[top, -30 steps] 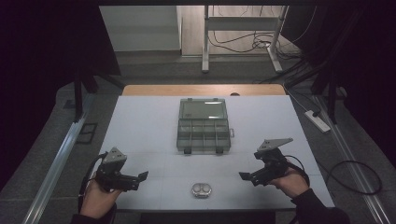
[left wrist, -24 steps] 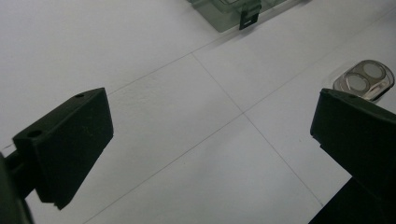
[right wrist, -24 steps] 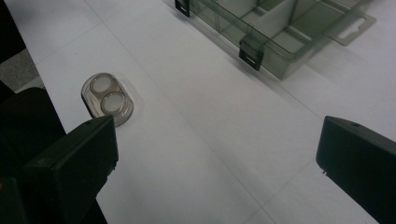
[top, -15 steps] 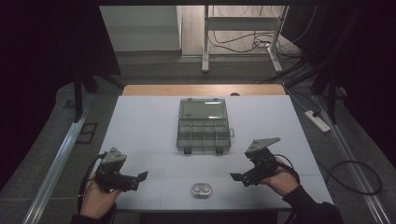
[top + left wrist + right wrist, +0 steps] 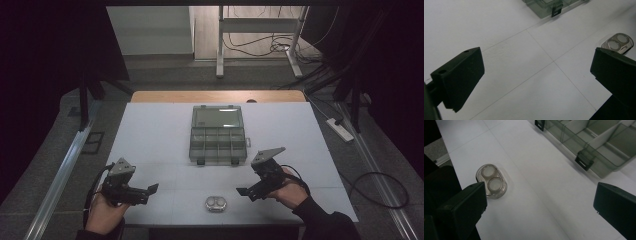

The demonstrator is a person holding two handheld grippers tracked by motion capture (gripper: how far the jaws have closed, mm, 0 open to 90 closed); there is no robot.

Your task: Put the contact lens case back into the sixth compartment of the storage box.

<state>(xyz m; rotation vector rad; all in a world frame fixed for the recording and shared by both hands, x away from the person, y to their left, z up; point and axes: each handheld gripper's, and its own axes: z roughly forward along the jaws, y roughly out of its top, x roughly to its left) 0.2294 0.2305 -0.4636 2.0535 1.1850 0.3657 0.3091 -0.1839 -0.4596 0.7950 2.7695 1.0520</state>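
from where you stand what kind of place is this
Probably a lab recording station: a white table ringed by dark curtains, loose cables on the floor behind, and a handheld right gripper near a small clear case.

- A small two-well case (image 5: 216, 203) is lying at the table's (image 5: 150, 130) near edge, between the left gripper (image 5: 152, 189) and right gripper (image 5: 242, 191).
- A compartment box (image 5: 218, 134) is sitting behind it, mid-table, well apart.

The compartment box (image 5: 599, 145) runs off the right gripper view toward one o'clock. In the left gripper view, just its corner (image 5: 549, 6) shows at twelve o'clock. The small clear case (image 5: 216, 203) looks too small in the high view to tell its contents.
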